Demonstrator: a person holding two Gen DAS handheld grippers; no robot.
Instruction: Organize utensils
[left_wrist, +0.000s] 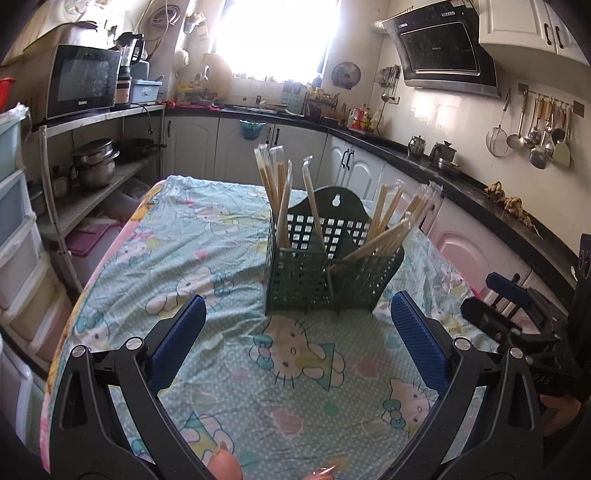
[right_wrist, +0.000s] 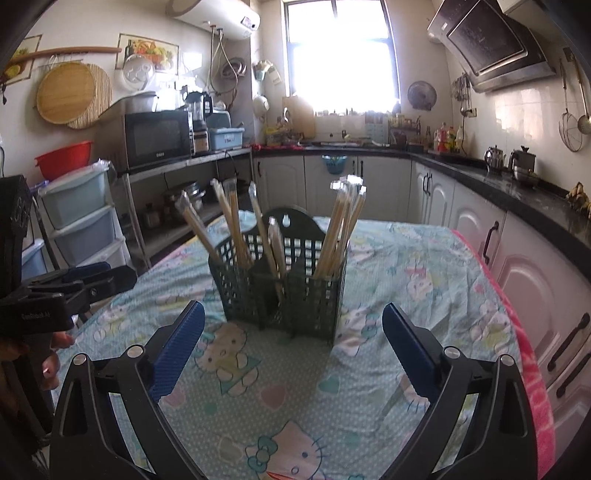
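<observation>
A dark green slotted utensil caddy (left_wrist: 325, 284) (right_wrist: 288, 295) stands upright on the patterned tablecloth. Several wrapped chopstick pairs (left_wrist: 284, 199) (right_wrist: 343, 229) lean in its compartments, some to the left, some to the right. My left gripper (left_wrist: 297, 314) hovers open just short of the caddy, nothing between its blue pads. My right gripper (right_wrist: 293, 321) is also open and empty, facing the caddy from the other side. Each gripper shows at the other view's edge: the right gripper's body (left_wrist: 517, 317) and the left gripper's body (right_wrist: 74, 284).
The table (left_wrist: 207, 236) is covered by a mint cartoon-cat cloth; its edges drop off left and right. A shelf with a microwave (left_wrist: 83, 81) and pots stands at the left. Black counters (right_wrist: 517, 184) with white cabinets wrap the back and right. A person's fingers (right_wrist: 51, 365) hold the left gripper's handle.
</observation>
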